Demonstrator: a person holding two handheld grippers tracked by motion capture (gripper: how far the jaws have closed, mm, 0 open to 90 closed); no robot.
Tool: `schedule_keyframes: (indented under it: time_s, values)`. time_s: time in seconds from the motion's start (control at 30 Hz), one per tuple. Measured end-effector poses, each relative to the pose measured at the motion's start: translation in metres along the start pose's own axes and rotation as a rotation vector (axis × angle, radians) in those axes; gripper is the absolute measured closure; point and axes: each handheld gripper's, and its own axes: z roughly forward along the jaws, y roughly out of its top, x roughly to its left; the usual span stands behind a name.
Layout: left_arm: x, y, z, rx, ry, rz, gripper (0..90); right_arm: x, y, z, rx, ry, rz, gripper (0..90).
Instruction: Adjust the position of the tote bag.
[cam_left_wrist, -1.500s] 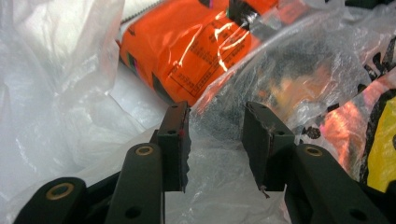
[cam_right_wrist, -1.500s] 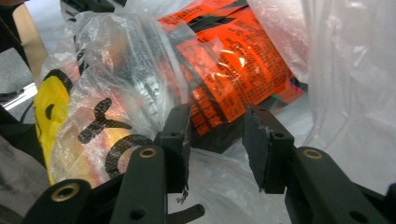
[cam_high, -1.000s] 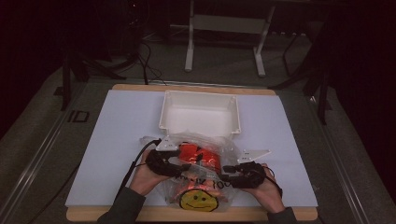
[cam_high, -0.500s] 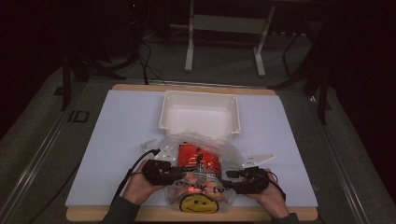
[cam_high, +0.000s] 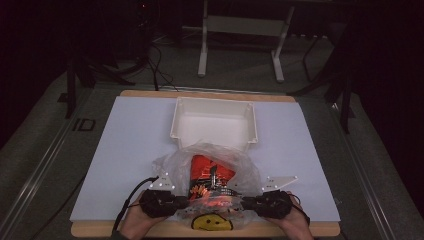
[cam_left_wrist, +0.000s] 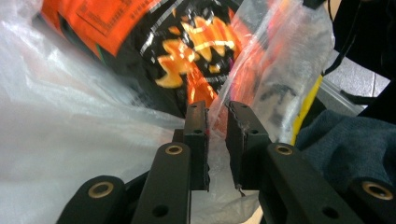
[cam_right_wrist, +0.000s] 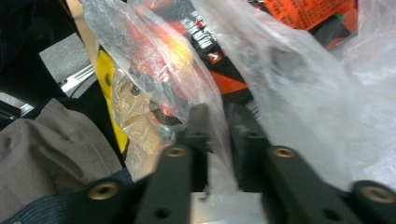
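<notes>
A clear plastic bag (cam_high: 245, 172) with a yellow smiley face (cam_high: 214, 222) lies at the table's front edge, holding a red and orange snack packet (cam_high: 207, 172). My left gripper (cam_high: 182, 204) pinches the bag's left rim and my right gripper (cam_high: 246, 203) its right rim. Both pairs of jaws have just been closing. In the left gripper view the gripper (cam_left_wrist: 217, 109) has a fold of the bag (cam_left_wrist: 70, 140) in its narrow gap, in front of the packet (cam_left_wrist: 187, 56). In the right gripper view the gripper (cam_right_wrist: 219, 112) likewise clamps the bag (cam_right_wrist: 299, 93).
An empty white tray (cam_high: 176, 120) stands just behind the bag on the pale mat (cam_high: 130, 150). The table's wooden front edge (cam_high: 310, 230) runs right under my hands. A blue sleeve (cam_left_wrist: 345, 144) and grey cloth (cam_right_wrist: 46, 149) lie close behind the bag.
Both hands came toward the front edge and inward onto the bag's rim. The jaws went from wide to narrow around the film, and the bag's mouth now stretches between them.
</notes>
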Motion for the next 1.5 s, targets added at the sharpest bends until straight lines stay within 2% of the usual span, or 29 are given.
schedule_keyframes:
  time_s: [0.07, 0.17, 0.37, 0.47, 0.53, 0.63, 0.73, 0.83, 1.0, 1.07, 1.17, 1.27, 1.33, 1.5]
  values:
    - [-0.003, -0.004, -0.002, -0.008, -0.005, -0.005, 79.7, 0.003, -0.002, -0.002, -0.006, 0.003, -0.009, 86.1]
    - [-0.008, -0.01, -0.004, -0.002, -0.011, -0.002, 80.6, 0.008, -0.005, -0.006, -0.009, 0.012, -0.021, 87.1]
    - [-0.015, -0.026, -0.002, 0.054, -0.011, -0.005, 83.2, 0.015, -0.017, -0.013, 0.008, 0.04, -0.026, 87.1]
    - [-0.015, -0.034, 0.001, 0.085, 0.013, -0.016, 84.6, 0.015, -0.026, -0.013, 0.021, 0.052, -0.012, 87.0]
    - [-0.013, -0.037, 0.003, 0.088, 0.017, -0.032, 86.1, 0.014, -0.031, -0.013, 0.03, 0.059, -0.001, 86.7]
    - [-0.013, -0.037, 0.007, 0.104, 0.046, -0.029, 87.9, 0.011, -0.037, -0.011, 0.04, 0.068, 0.011, 85.4]
    - [-0.012, -0.034, 0.009, 0.107, 0.058, -0.03, 89.4, 0.004, -0.04, -0.007, 0.062, 0.042, 0.046, 84.0]
    - [-0.013, -0.031, 0.009, 0.12, 0.113, -0.009, 89.5, -0.002, -0.041, -0.002, 0.071, 0.01, 0.068, 81.9]
    - [-0.01, -0.027, 0.009, 0.124, 0.214, -0.002, 89.5, -0.012, -0.039, -0.001, 0.019, -0.037, 0.123, 78.3]
    - [-0.008, -0.024, 0.01, 0.119, 0.254, -0.002, 89.4, -0.014, -0.037, 0.001, 0.008, -0.046, 0.13, 77.9]
    - [-0.003, -0.019, 0.013, 0.114, 0.288, 0.0, 89.0, -0.016, -0.035, 0.004, -0.011, -0.057, 0.147, 75.5]
    - [0.001, -0.016, 0.015, 0.098, 0.293, -0.016, 86.1, -0.02, -0.035, 0.007, -0.033, -0.039, 0.172, 74.4]
    - [0.0, -0.014, 0.013, 0.078, 0.28, -0.021, 83.4, -0.021, -0.034, 0.009, -0.04, -0.039, 0.187, 74.0]
    - [-0.007, -0.01, 0.002, -0.031, 0.219, -0.022, 72.4, -0.02, -0.032, 0.01, -0.038, -0.045, 0.177, 72.8]
